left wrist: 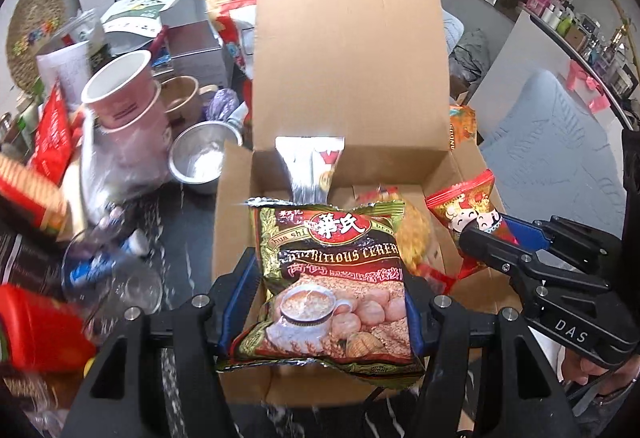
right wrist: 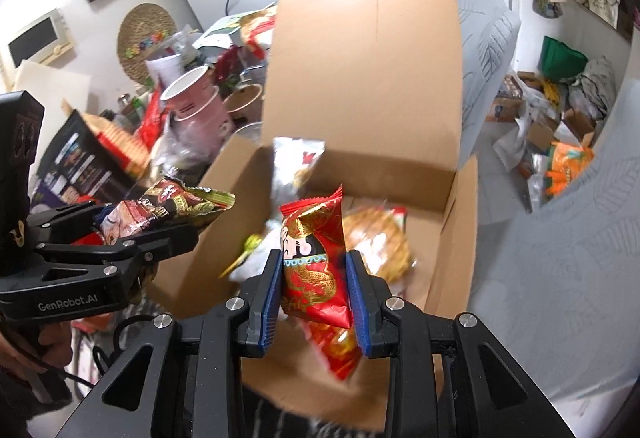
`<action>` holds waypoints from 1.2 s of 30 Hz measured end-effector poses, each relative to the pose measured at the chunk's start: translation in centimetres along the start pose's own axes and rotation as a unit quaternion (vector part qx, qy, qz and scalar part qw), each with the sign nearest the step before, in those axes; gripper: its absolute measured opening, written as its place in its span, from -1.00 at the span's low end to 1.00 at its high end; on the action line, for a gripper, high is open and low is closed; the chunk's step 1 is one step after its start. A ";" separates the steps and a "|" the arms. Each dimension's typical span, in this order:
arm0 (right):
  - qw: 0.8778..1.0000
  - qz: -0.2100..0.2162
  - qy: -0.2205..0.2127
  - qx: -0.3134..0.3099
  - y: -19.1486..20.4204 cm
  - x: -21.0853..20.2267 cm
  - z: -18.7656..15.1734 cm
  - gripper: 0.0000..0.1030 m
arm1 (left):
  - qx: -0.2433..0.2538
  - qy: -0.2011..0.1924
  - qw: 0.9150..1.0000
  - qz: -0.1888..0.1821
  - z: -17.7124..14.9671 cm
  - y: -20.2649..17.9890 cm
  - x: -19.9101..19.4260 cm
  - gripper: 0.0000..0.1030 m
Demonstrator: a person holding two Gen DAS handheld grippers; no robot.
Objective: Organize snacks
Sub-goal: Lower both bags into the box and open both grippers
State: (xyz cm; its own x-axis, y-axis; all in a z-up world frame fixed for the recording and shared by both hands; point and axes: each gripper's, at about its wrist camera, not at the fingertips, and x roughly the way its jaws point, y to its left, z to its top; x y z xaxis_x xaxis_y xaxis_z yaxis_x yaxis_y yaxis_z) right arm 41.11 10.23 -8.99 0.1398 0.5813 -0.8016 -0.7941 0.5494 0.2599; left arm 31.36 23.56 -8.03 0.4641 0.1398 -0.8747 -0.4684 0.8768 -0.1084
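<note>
My left gripper (left wrist: 328, 302) is shut on a green and gold cereal packet (left wrist: 332, 278), held over the near side of an open cardboard box (left wrist: 352, 57). The box's big flap stands upright at the back. My right gripper (right wrist: 314, 266) is shut on a red snack packet (right wrist: 312, 254) with a cartoon figure, above the box (right wrist: 368, 69). Inside the box a silver packet (right wrist: 296, 161) leans upright and a yellow-orange snack bag (right wrist: 376, 238) lies flat. In the left wrist view the right gripper (left wrist: 486, 236) holds the red packet (left wrist: 464, 205) at the box's right edge. In the right wrist view the left gripper (right wrist: 152, 222) carries the cereal packet (right wrist: 172, 203).
Left of the box the dark table is crowded: stacked pink paper cups (left wrist: 120, 93), a steel bowl (left wrist: 200, 157), a drinking glass (left wrist: 116, 282), a red container (left wrist: 36, 326). A grey-blue cushion (left wrist: 552, 141) lies to the right. A hand (right wrist: 24, 350) grips the left tool.
</note>
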 end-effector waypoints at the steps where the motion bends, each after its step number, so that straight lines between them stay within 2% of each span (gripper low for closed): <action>1: 1.000 -0.001 0.001 -0.001 -0.3 0.4 0.3 -0.40 | 0.001 0.001 1.000 0.002 0.5 -0.1 0.6 0.19; 13: 0.999 -0.029 0.025 -0.011 -2.7 5.5 3.5 -0.40 | 0.023 0.016 0.999 0.035 3.8 -1.0 6.4 0.19; 17: 0.998 -0.038 0.039 -0.003 -3.4 6.7 3.7 -0.40 | 0.042 0.017 0.997 0.058 4.0 -1.5 7.5 0.19; 24: 0.997 -0.062 0.053 -0.008 -3.7 7.8 3.6 -0.40 | 0.051 0.040 0.996 0.054 4.0 -1.7 9.0 0.19; 29: 0.995 -0.074 0.060 -0.016 -3.5 8.0 3.6 -0.37 | 0.048 0.053 0.995 0.072 3.7 -1.7 9.4 0.22; 33: 0.995 -0.086 0.057 -0.014 -3.4 7.6 3.5 -0.05 | 0.042 0.060 0.994 0.080 3.7 -1.5 9.1 0.25; 36: 0.995 -0.086 0.054 -0.011 -3.5 7.1 3.5 -0.04 | 0.043 0.055 0.994 0.085 3.8 -1.5 8.6 0.31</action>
State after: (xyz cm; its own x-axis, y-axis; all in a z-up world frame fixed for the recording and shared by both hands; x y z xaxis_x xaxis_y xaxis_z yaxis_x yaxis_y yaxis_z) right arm 46.89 14.51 -13.69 0.2114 0.4116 -0.8865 -0.7774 0.6206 0.1028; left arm 38.89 25.18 -13.58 0.2963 0.2412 -0.9241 -0.4645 0.8819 0.0813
